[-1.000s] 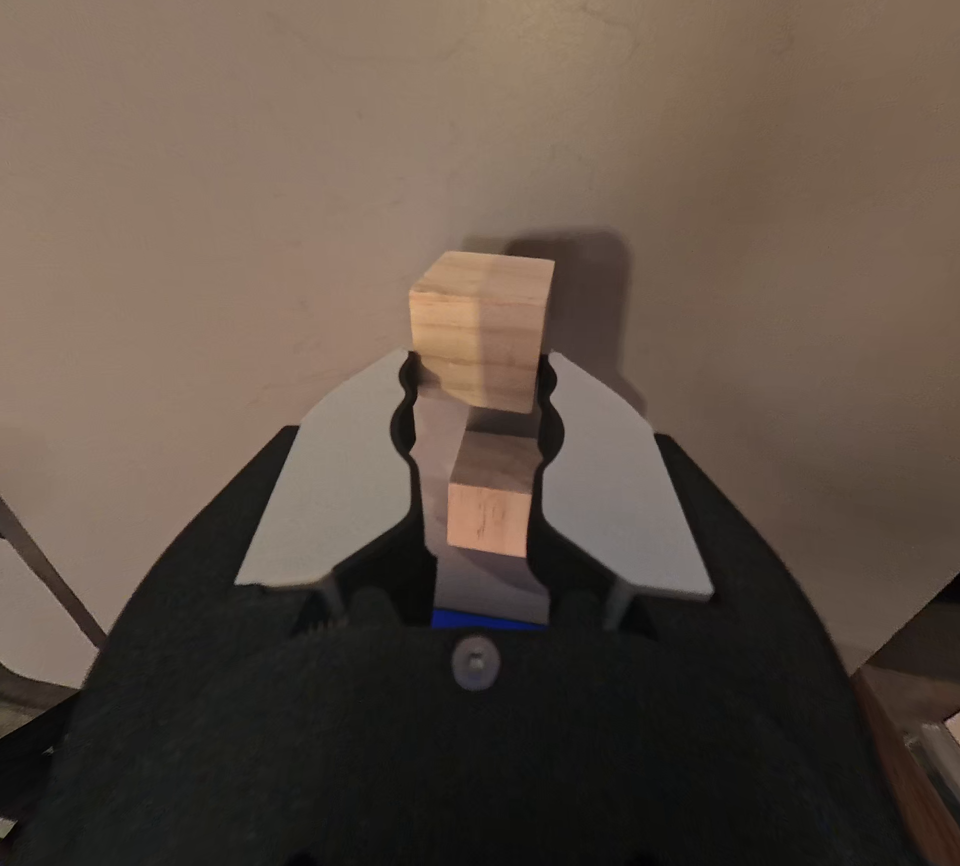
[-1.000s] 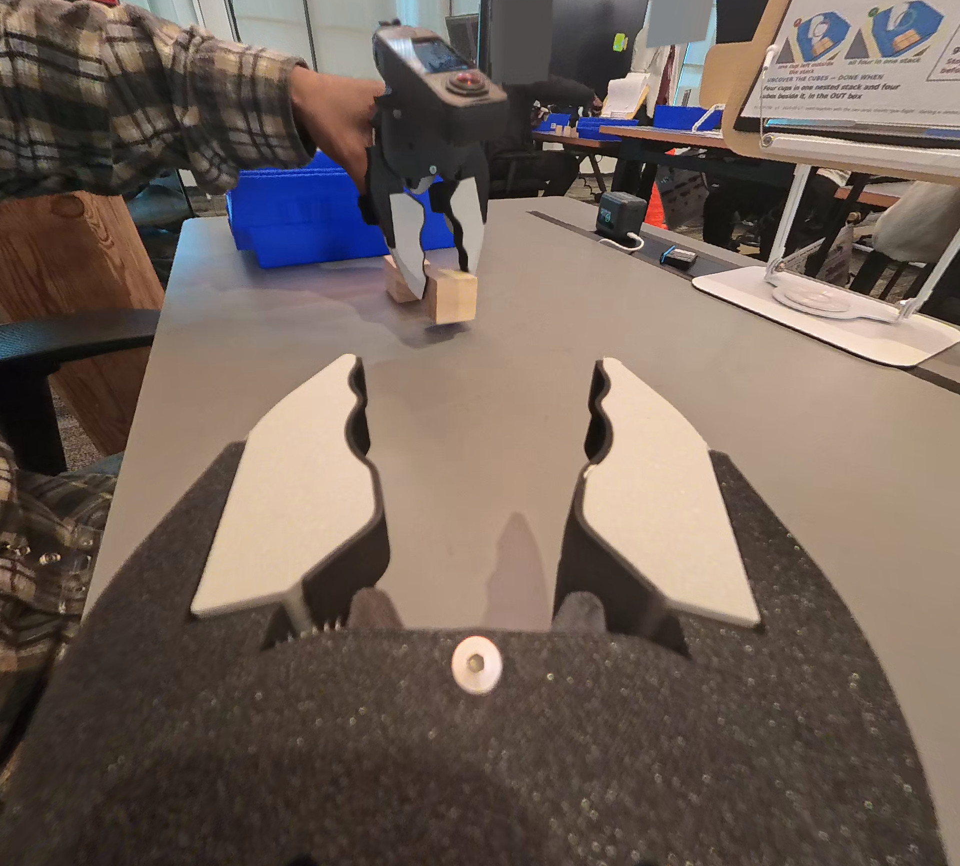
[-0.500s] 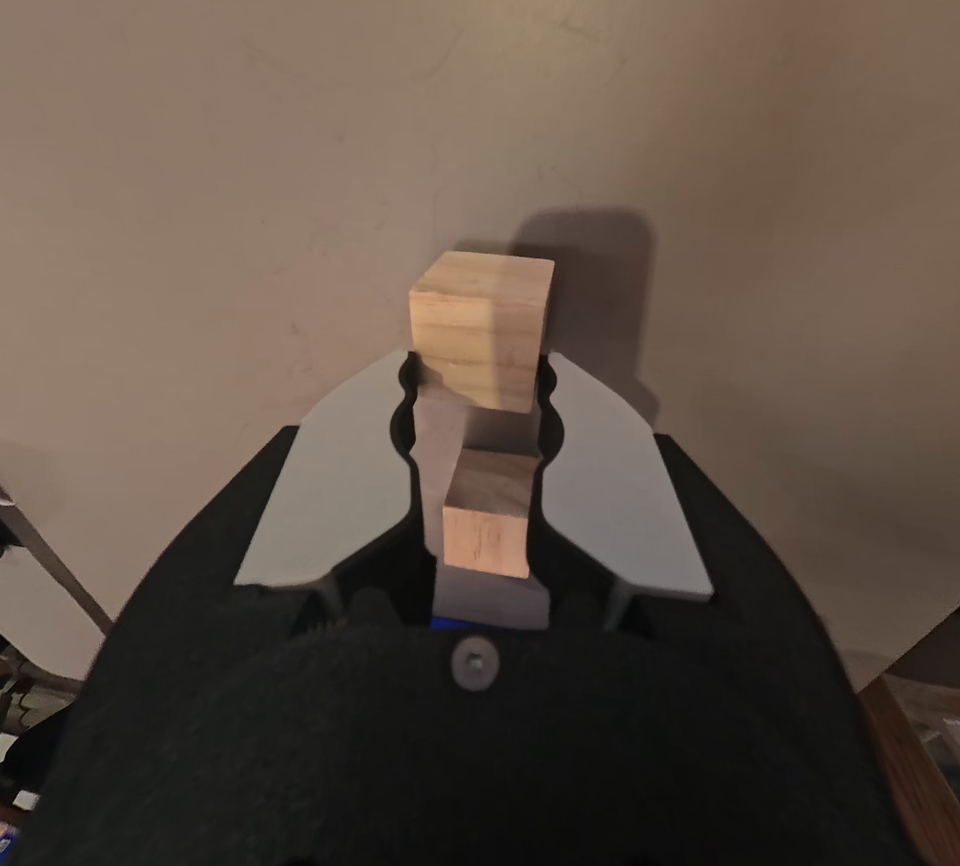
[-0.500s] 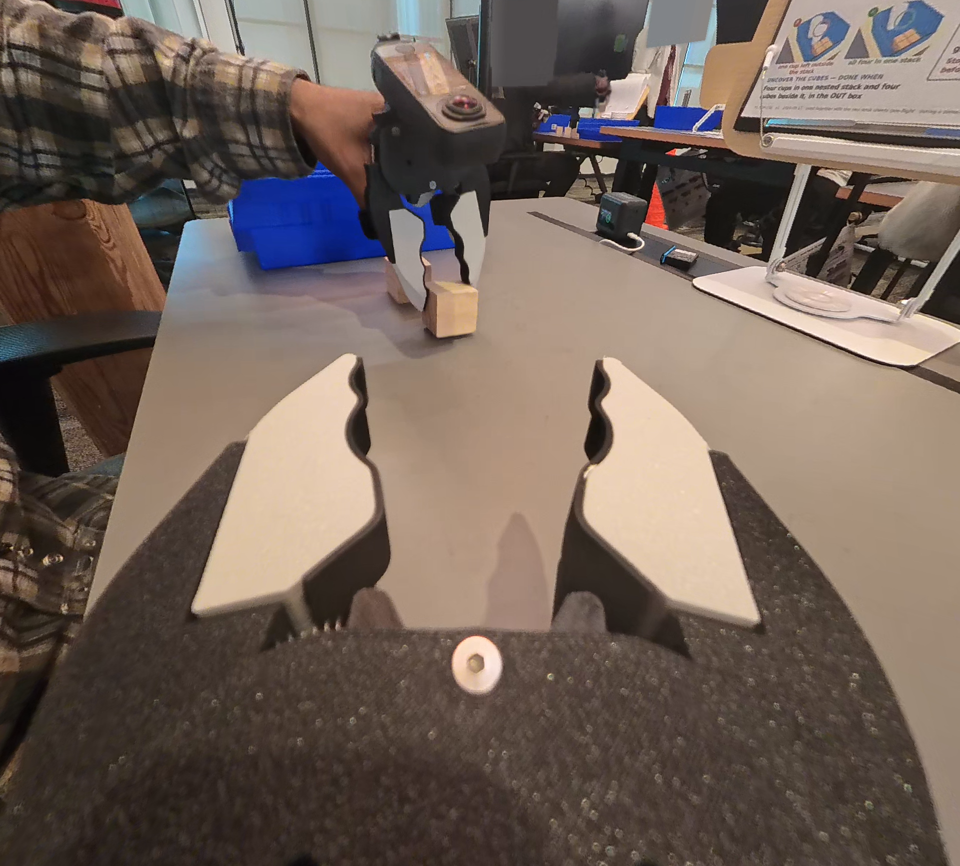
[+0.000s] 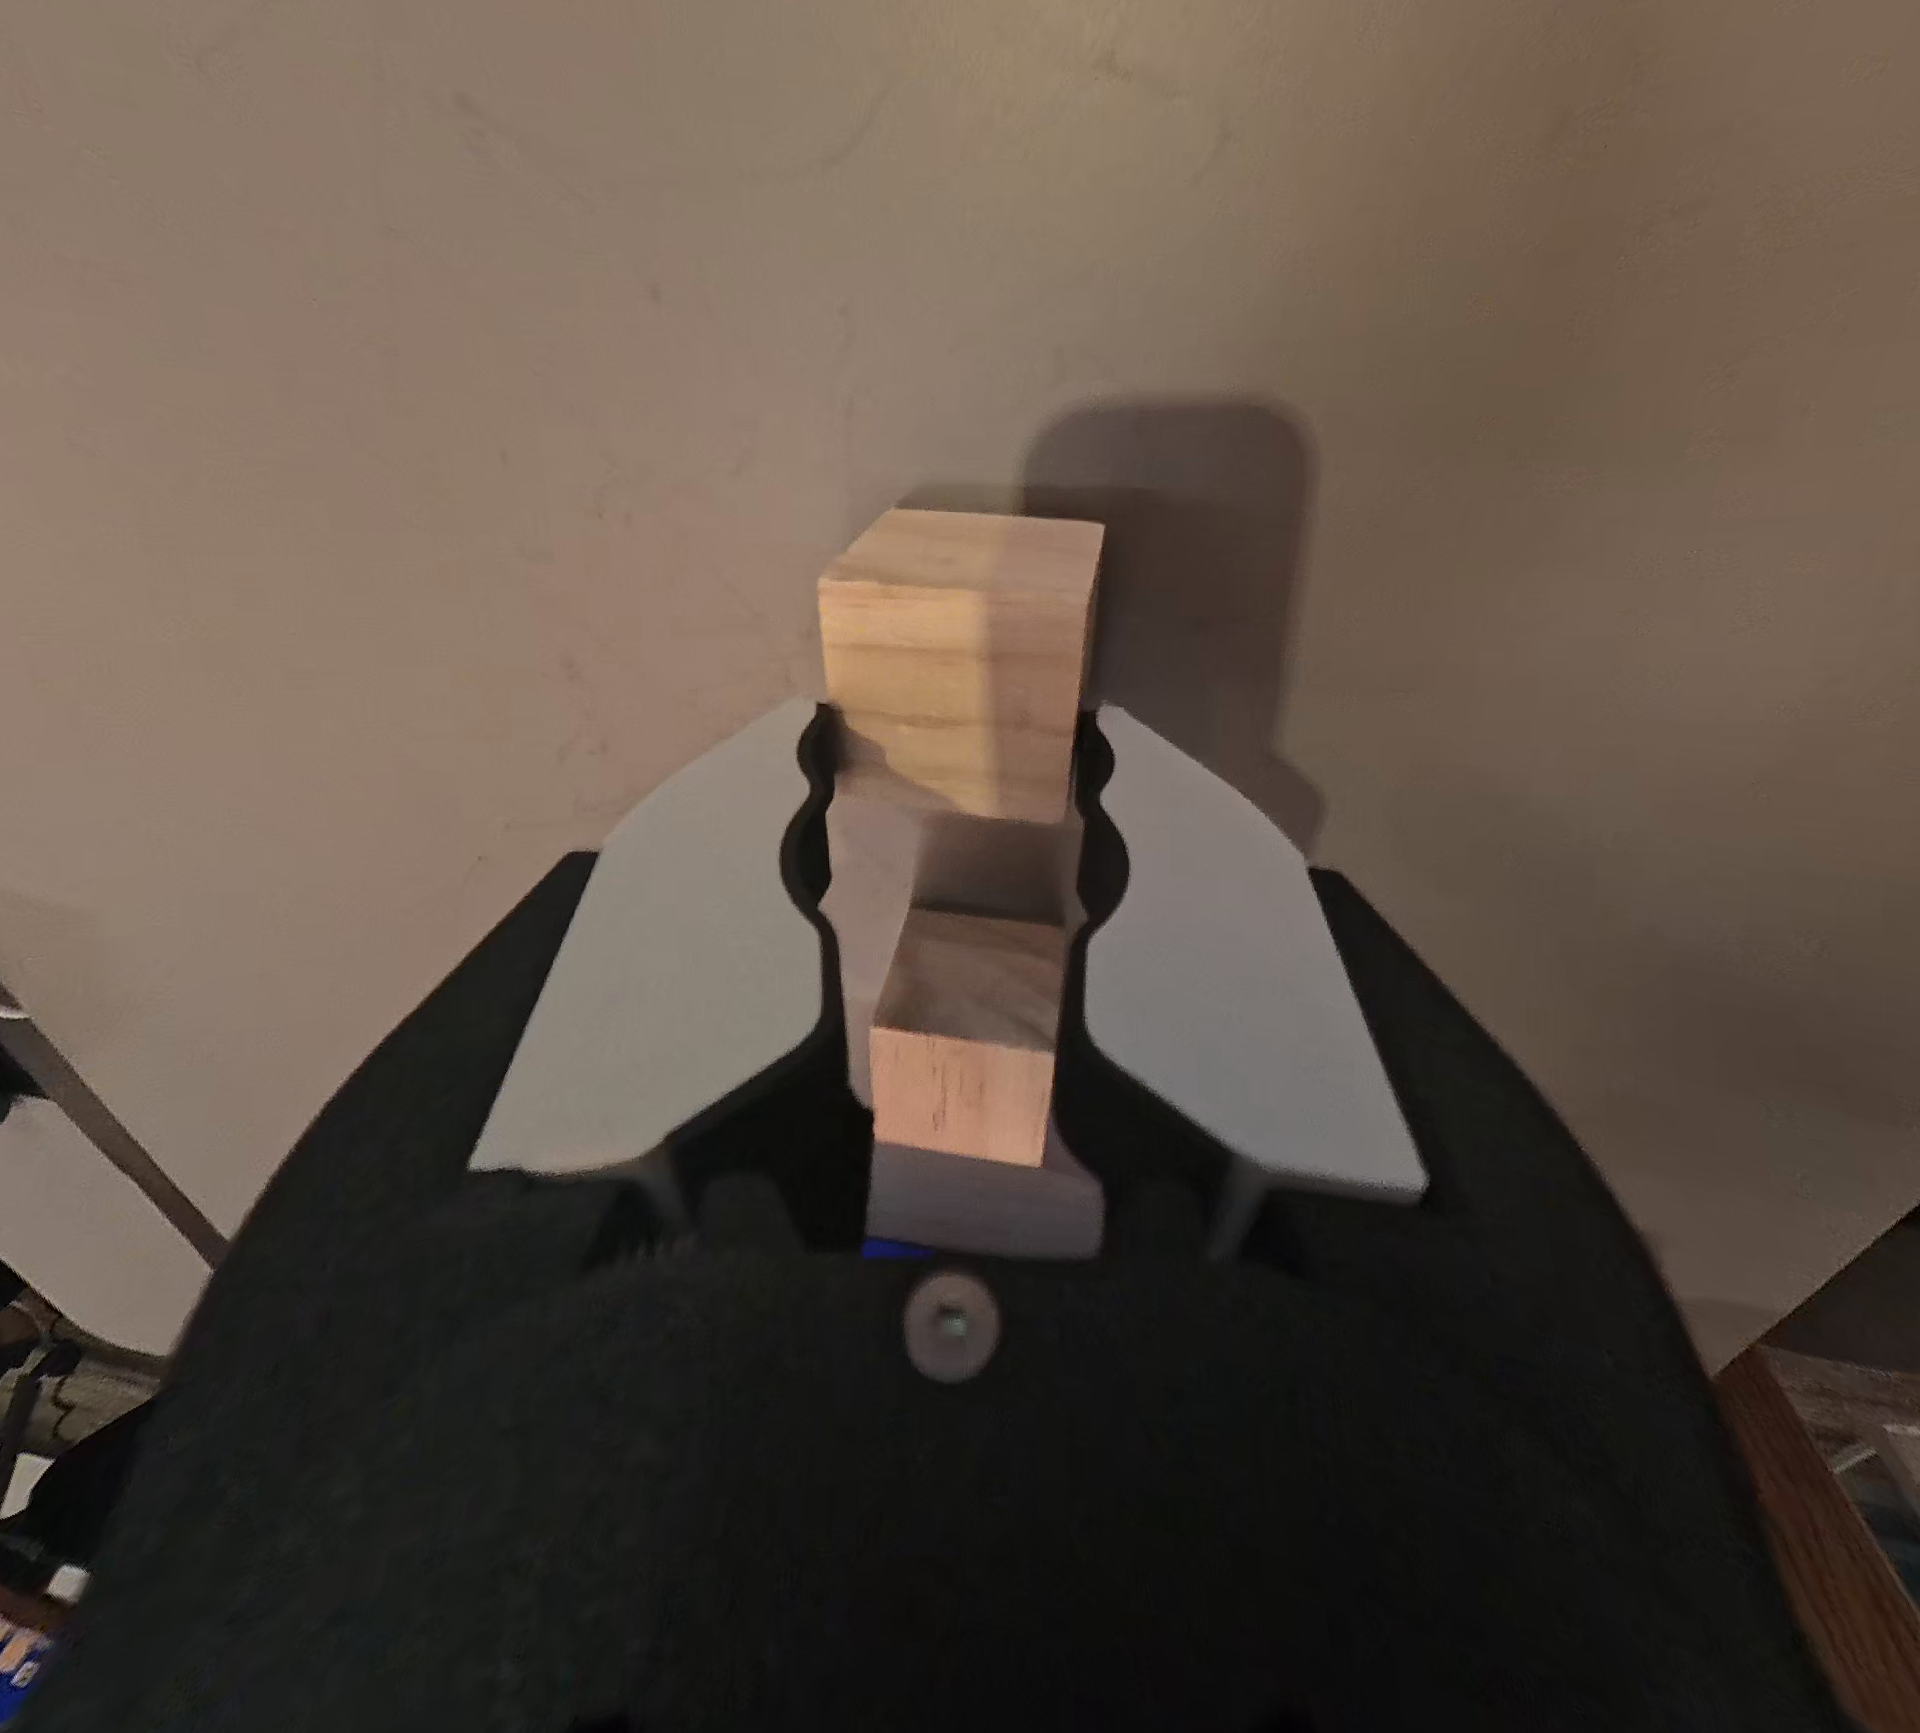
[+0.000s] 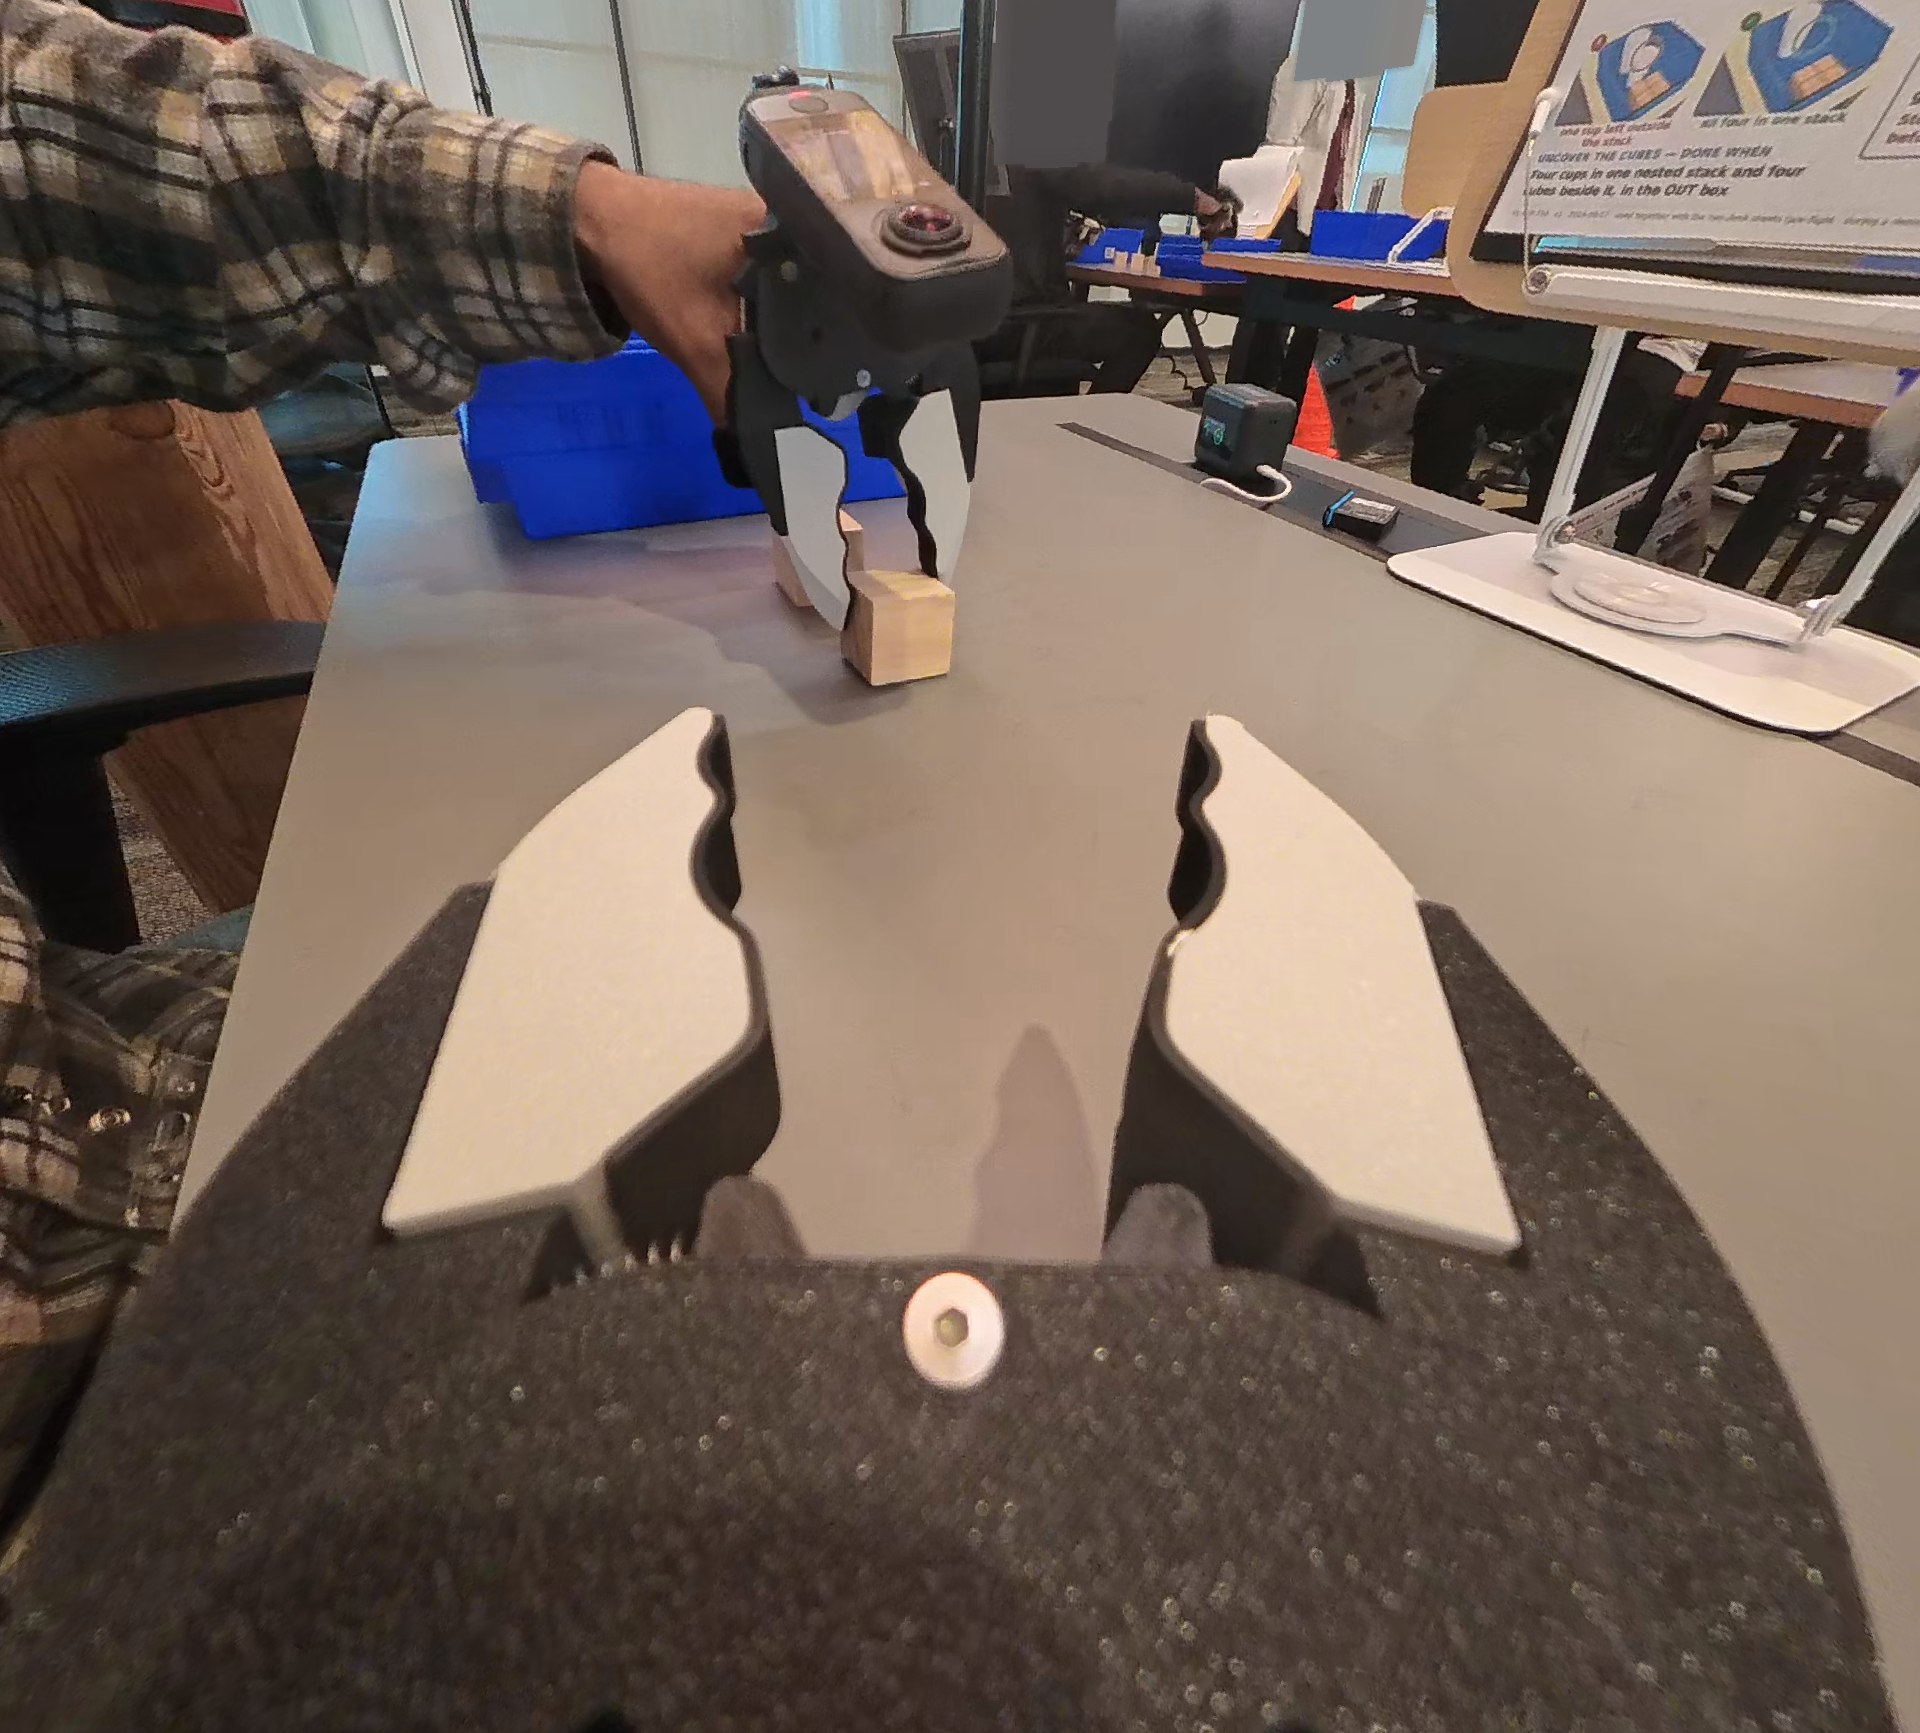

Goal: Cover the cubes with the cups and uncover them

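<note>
Left gripper (image 6: pixel 888 587) has come down over the last second: the cube (image 6: pixel 902 639) it carries was just off the counter (image 6: pixel 1351 852) and now looks seated on it, or very nearly; contact line is hard to read. Fingers are clamped on that cube's side faces, pointing steeply down, so it goes down flat rather than dropped. In the left wrist view the same cube (image 5: pixel 961 665) sits pinched at the fingertips of the left gripper (image 5: pixel 954 743), and a second cube (image 5: pixel 964 1049) lies on the counter (image 5: pixel 520 229) behind it, seen through the gap between the fingers; they read as near each other but apart. Right wrist view shows that second cube (image 6: pixel 800 577) mostly hidden behind a finger. Right gripper (image 6: pixel 956 810) is idle, fingers spread wide with nothing between them, hovering low over bare counter, well short of the cubes. Blue bin (image 6: pixel 603 447) sits at the far left edge. No cups in either view, so my guess is this is the laying-out of cubes, cover step not yet started. Next move is likely release and lift straight up so the cube doesn't get dragged.
</note>
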